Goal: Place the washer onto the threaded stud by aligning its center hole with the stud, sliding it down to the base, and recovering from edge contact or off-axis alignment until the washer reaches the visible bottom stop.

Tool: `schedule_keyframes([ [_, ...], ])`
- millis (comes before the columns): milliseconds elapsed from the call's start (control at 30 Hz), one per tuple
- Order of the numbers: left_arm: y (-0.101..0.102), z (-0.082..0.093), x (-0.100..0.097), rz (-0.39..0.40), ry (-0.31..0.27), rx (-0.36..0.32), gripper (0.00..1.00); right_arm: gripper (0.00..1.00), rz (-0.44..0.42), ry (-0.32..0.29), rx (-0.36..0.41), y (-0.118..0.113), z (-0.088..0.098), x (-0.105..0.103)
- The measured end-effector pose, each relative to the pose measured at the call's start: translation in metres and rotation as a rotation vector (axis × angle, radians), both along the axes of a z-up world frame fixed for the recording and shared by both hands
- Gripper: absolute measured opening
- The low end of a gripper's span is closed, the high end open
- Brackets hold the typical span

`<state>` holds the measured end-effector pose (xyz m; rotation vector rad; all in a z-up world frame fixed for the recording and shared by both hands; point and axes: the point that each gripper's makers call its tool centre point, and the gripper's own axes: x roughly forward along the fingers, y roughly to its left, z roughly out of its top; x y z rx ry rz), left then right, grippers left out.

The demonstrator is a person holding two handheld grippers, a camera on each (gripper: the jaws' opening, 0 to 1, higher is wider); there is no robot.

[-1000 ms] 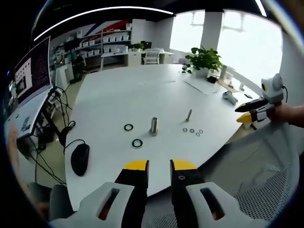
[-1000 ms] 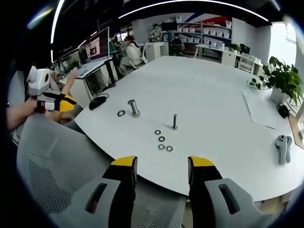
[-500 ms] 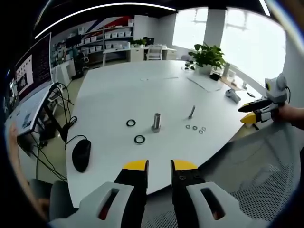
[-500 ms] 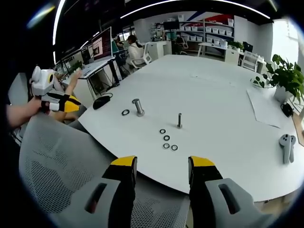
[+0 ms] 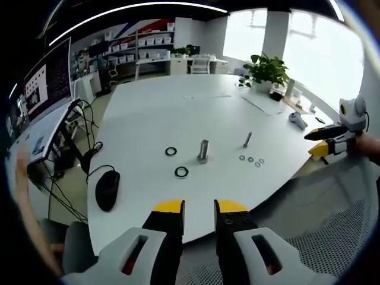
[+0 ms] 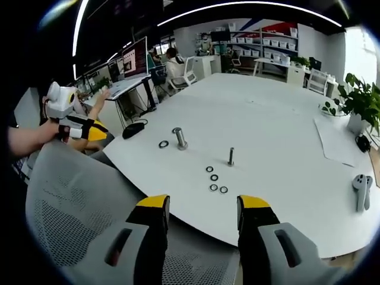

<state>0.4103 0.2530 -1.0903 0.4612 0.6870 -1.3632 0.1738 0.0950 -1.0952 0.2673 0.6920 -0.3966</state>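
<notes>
A thin threaded stud [image 5: 247, 139] [image 6: 231, 156] stands upright on the white table [image 5: 148, 113] [image 6: 267, 119]. Several small washers [image 5: 250, 159] [image 6: 214, 179] lie in a row just in front of it. A thicker bolt [image 5: 203, 149] [image 6: 179, 138] stands to one side, with large dark washers [image 5: 181, 172] [image 6: 163, 144] beside it. My left gripper [image 5: 199, 208] [image 6: 89, 127] is open and holds nothing, back from the table edge. My right gripper [image 6: 203, 208] [image 5: 314, 142] is open wider and also holds nothing, well short of the washers.
A grey mesh chair back [image 6: 71, 208] [image 5: 332, 219] lies between both grippers and the table edge. A black mouse [image 5: 107, 190] [image 6: 135, 129] sits near the corner. A controller [image 6: 362, 191] [image 5: 297, 120], a paper sheet [image 6: 332, 139] and a potted plant [image 5: 267, 68] are on the far side.
Both views have shifted slightly, so both hands have drifted a little. The jaw gaps are the same and nothing on the table has moved.
</notes>
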Motion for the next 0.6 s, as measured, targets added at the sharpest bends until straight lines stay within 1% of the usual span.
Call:
schedule_keyframes([
  [33, 0.0, 0.0, -0.001, -0.005, -0.002, 0.004, 0.17, 0.48, -0.004, -0.002, 0.013, 0.0, -0.001, -0.001],
  [233, 0.002, -0.007, 0.002, -0.015, 0.0, 0.027, 0.17, 0.48, 0.003, 0.0, 0.019, 0.002, -0.002, 0.0],
  [367, 0.001, -0.006, -0.002, -0.026, -0.004, 0.033, 0.17, 0.48, 0.003, 0.007, 0.019, 0.002, -0.003, 0.0],
  [500, 0.002, -0.009, -0.004, -0.043, 0.003, 0.044, 0.17, 0.48, -0.008, 0.02, 0.008, 0.0, -0.004, -0.003],
  [600, 0.002, -0.01, -0.009, -0.06, 0.01, 0.055, 0.18, 0.48, -0.015, 0.025, 0.013, -0.001, -0.005, -0.004],
])
